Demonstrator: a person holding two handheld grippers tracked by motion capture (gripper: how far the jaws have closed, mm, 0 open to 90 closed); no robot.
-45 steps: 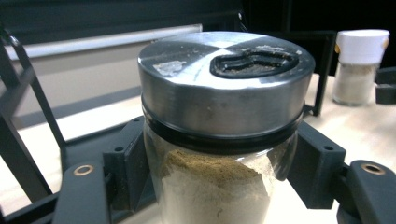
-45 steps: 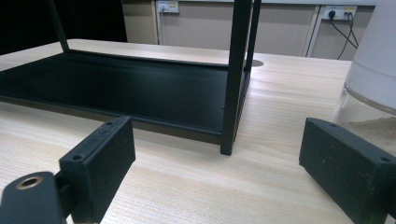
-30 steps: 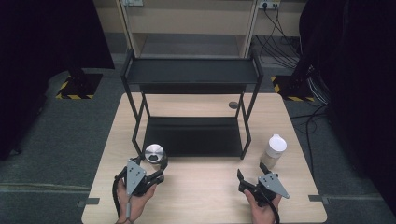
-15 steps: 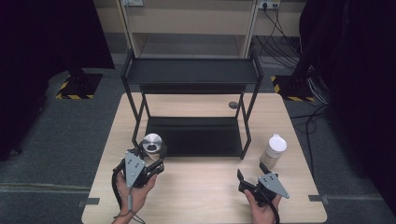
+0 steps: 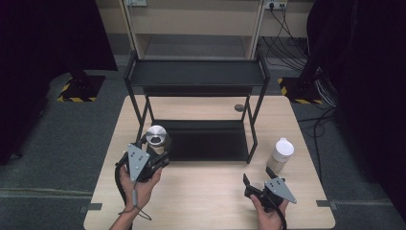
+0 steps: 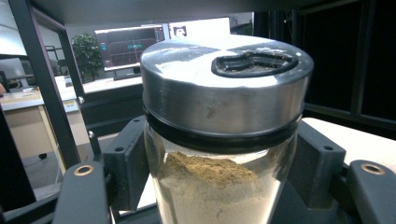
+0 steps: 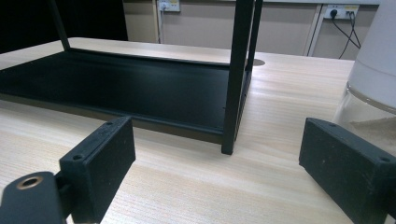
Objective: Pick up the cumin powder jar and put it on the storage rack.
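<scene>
Since a second ago, when it sat low on the table's near left, the steel-lidded jar [image 5: 157, 136] of tan powder has come up and forward, and now hangs clear of the table [image 5: 210, 191] at the front left leg of the black rack [image 5: 196, 79]. Clamped tight around its glass body, the left gripper [image 5: 154, 152] carries it. That lift suggests a shelf is the goal. Near the white-lidded jar [image 5: 281, 154], the right gripper [image 5: 250, 184] rests with jaws wide apart, holding nothing.
</scene>
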